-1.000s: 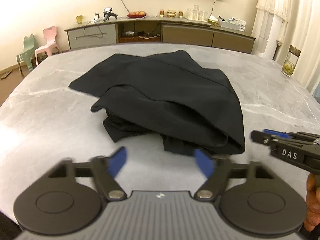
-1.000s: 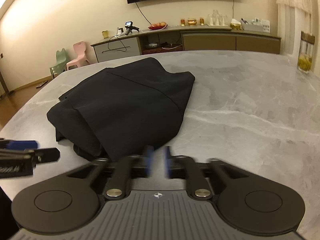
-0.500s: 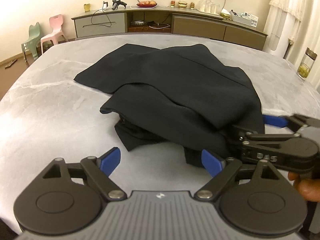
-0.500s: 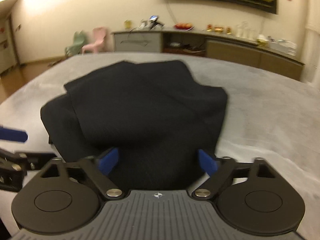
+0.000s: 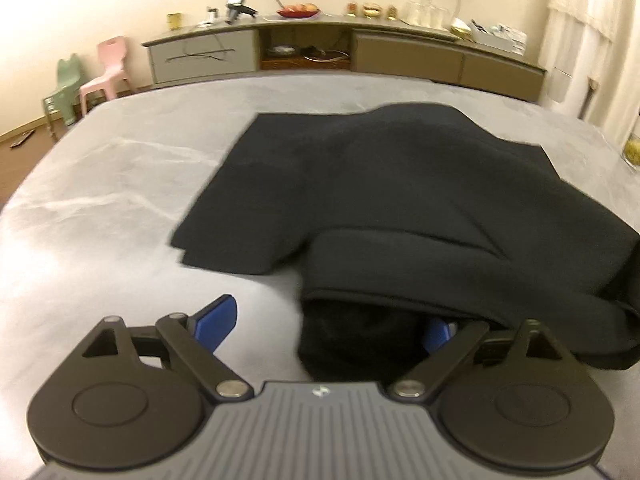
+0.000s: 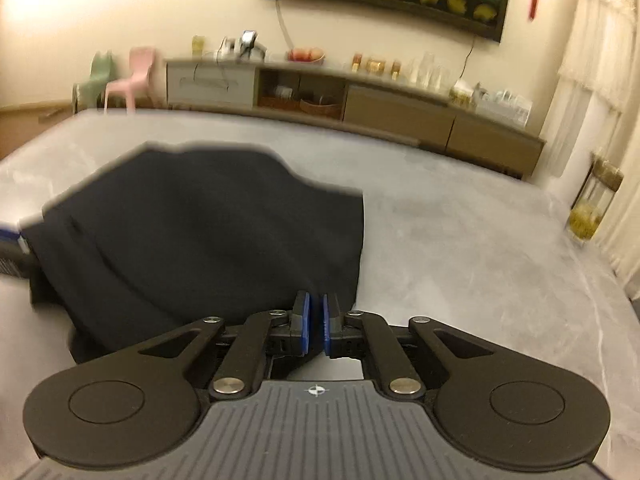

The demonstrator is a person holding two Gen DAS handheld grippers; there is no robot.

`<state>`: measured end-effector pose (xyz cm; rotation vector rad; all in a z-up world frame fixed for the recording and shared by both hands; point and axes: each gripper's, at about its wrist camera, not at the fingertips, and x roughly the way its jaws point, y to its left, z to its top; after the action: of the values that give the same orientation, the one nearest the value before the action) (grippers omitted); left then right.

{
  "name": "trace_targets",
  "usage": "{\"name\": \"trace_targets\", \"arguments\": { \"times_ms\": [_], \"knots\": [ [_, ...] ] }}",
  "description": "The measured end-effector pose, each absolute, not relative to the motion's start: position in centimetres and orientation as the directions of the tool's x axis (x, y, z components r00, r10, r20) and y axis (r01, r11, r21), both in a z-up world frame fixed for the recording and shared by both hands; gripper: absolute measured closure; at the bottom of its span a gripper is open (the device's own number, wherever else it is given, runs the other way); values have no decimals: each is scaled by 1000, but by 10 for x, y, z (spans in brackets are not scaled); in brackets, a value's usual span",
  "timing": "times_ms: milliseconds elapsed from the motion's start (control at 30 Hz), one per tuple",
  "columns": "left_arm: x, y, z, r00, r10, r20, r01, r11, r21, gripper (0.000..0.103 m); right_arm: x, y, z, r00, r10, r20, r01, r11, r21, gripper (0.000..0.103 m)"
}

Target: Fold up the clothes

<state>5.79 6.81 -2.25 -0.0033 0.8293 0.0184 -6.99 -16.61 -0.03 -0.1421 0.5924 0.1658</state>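
A black garment (image 5: pixel 400 200) lies bunched in loose folds on the grey marble table (image 5: pixel 100 200). My left gripper (image 5: pixel 326 328) is open at its near edge. The left finger (image 5: pixel 214 326) rests over bare table, and the right finger (image 5: pixel 438 330) is tucked under a drooping fold. In the right wrist view the same garment (image 6: pixel 200 232) fills the left half. My right gripper (image 6: pixel 316 322) has its blue pads pressed nearly together on the cloth's near right edge, which looks pulled up. The left gripper's tip (image 6: pixel 8 240) peeks in at the far left.
A glass jar (image 6: pixel 592 208) with yellow contents stands near the table's right edge, also visible as the jar (image 5: pixel 634 152). Bare table (image 6: pixel 460 240) stretches right of the garment. Beyond the table stand a long sideboard (image 5: pixel 360 52) and small chairs (image 5: pixel 108 68).
My left gripper moved forward and its right finger slid under the garment's fold. My right gripper went from open to shut at the garment's near right edge.
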Motion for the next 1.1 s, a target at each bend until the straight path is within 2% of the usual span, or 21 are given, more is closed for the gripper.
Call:
{"name": "trace_targets", "arguments": {
  "times_ms": [33,100,133,167,200,233,267,300,333,400,500,567,600,700,800,833,867,933,1000,1033,1100],
  "knots": [
    [60,66,-26,676,9,-737,-10,1000,3,8,-71,-155,10,833,151,-532,-229,970,-84,49],
    [64,61,-34,678,-3,-735,7,1000,2,8,-60,-121,18,832,244,-498,-351,927,-131,13],
    [64,61,-36,692,-14,-722,13,1000,-6,10,-50,-102,15,819,271,-505,-405,897,-176,12],
    [63,63,-36,705,-35,-708,29,999,-21,22,-35,-85,5,804,263,-533,-435,871,-228,12],
    [62,65,-37,718,-58,-694,47,998,-35,45,-17,-70,-8,785,242,-570,-455,850,-265,18],
    [61,67,-36,732,-66,-678,53,998,-40,52,1,-61,-20,760,228,-608,-471,838,-275,38],
    [60,69,-35,750,-48,-659,45,999,-22,76,18,-55,-31,726,218,-653,-489,830,-267,50],
    [59,73,-33,763,-41,-645,44,999,-11,88,32,-50,-39,695,210,-687,-507,821,-263,79],
    [58,86,-25,780,-52,-624,30,999,-45,90,39,-50,-38,696,205,-688,-508,818,-271,93],
    [51,114,-2,828,-54,-559,-10,994,-111,92,43,-62,-15,745,203,-636,-464,842,-276,99],
    [29,156,45,909,-4,-417,-83,978,-190,93,17,-122,60,878,180,-443,-268,953,-144,103],
    [25,172,57,919,25,-394,-117,970,-212,93,-9,-170,86,920,120,-373,-132,991,-7,103],
    [30,170,48,900,11,-435,-116,969,-216,93,-17,-195,84,923,66,-378,-61,998,26,103],
    [45,159,12,820,-57,-569,-99,966,-239,89,-12,-247,19,806,-120,-580,121,992,-38,102],
    [45,147,-15,757,-115,-643,-74,963,-259,84,-31,-264,-23,716,-175,-676,203,978,-38,101],
    [43,143,-17,756,-115,-645,-68,965,-252,83,-44,-260,-25,734,-155,-661,193,981,-15,93],
    [43,140,-15,756,-113,-644,-63,968,-244,75,-51,-254,-22,755,-130,-643,170,986,0,86],
    [40,139,-8,766,-114,-633,-59,968,-246,58,-51,-232,-6,802,-66,-594,78,997,-6,41],
    [42,138,-2,775,-113,-622,-65,965,-256,31,-45,-200,5,843,8,-538,-55,996,-71,17],
    [45,138,-2,776,-111,-621,-67,964,-256,30,-39,-182,7,847,31,-530,-111,987,-120,11],
    [52,140,-4,772,-109,-627,-70,965,-253,29,-19,-157,-2,828,50,-559,-190,962,-195,11]
  ]
}}
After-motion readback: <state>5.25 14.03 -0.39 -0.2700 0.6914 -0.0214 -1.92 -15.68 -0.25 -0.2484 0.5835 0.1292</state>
